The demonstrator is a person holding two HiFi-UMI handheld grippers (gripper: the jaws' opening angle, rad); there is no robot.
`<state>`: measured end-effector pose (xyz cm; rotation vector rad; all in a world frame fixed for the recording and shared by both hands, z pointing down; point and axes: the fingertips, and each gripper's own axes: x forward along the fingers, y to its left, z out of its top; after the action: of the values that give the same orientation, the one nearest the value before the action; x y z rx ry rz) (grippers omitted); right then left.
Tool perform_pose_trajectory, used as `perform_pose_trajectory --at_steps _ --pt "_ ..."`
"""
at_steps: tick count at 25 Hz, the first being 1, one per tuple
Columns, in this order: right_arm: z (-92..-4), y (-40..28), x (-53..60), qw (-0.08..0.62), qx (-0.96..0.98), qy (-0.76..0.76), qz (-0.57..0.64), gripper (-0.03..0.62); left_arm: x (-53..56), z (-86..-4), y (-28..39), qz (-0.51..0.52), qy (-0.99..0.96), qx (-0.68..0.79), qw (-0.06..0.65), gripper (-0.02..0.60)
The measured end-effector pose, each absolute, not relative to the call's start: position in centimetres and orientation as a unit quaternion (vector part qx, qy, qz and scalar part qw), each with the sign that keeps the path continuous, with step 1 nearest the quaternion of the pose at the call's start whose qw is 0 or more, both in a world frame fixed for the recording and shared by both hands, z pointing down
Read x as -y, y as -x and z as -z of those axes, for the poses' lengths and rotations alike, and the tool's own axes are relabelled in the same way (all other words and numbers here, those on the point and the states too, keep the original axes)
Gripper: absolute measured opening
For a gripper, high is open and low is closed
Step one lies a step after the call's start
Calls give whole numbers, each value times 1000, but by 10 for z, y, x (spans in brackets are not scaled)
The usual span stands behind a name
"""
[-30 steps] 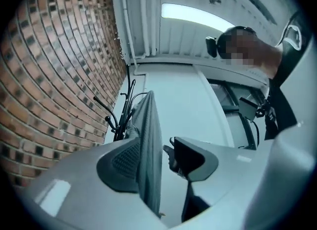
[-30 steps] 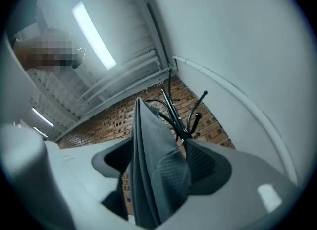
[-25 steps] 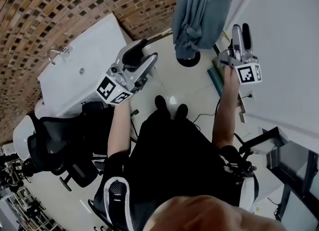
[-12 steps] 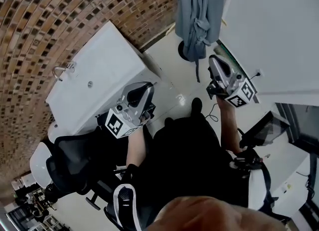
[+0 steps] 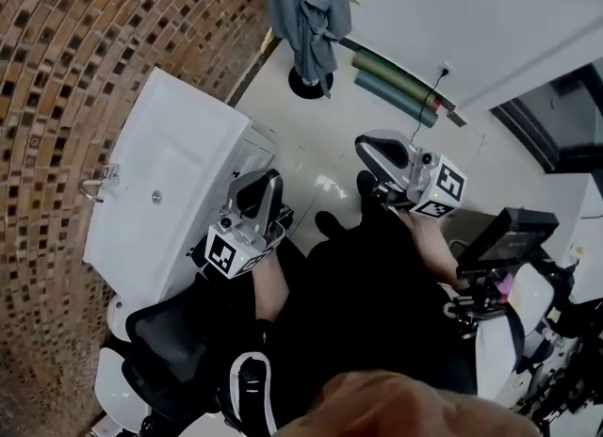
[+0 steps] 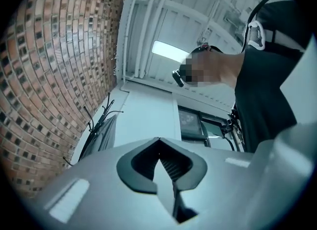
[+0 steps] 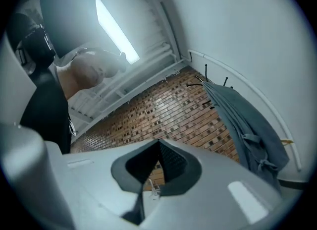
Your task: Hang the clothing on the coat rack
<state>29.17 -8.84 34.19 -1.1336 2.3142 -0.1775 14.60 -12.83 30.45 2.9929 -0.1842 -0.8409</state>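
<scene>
A grey-blue garment (image 5: pixel 306 7) hangs on the black coat rack, whose round base (image 5: pixel 309 84) stands on the floor at the top of the head view. The same garment (image 7: pixel 245 125) shows at the right of the right gripper view, draped from the rack's hooks (image 7: pixel 210 78). The rack and garment (image 6: pixel 99 130) appear small at the left of the left gripper view. My left gripper (image 5: pixel 264 190) is shut and holds nothing, well back from the rack. My right gripper (image 5: pixel 377 151) is also shut and empty, held near my body.
A white counter with a sink and tap (image 5: pixel 99 184) runs along the brick wall (image 5: pixel 94 49) at the left. Green rolled mats (image 5: pixel 396 87) lie by the white wall. A black office chair (image 5: pixel 174 355) stands behind my left arm. Equipment (image 5: pixel 504 237) sits at the right.
Both grippers have shut and drawn back from the hanging garment toward my body. My view has swung, so the rack now sits farther away at the top.
</scene>
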Motion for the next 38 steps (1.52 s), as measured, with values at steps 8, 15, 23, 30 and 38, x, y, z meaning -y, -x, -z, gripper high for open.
perform_pose_trajectory --at_steps 8,15,23,30,38 --pt "-297 -262 88 292 -878 379 8 3 114 -267 -112 292 -953 64 -36 3" --pt "-283 -289 78 264 -883 389 -18 3 98 -254 -155 303 -951 39 -45 3" --pt "-291 -335 70 251 -867 431 -8 3 84 -250 -199 308 -950 4 -42 3" --pt "-299 -357 60 256 -856 448 8 3 75 -251 -203 313 -949 21 -35 3" --pt "-303 -330 56 234 -845 481 17 3 86 -265 -168 313 -950 15 3 3"
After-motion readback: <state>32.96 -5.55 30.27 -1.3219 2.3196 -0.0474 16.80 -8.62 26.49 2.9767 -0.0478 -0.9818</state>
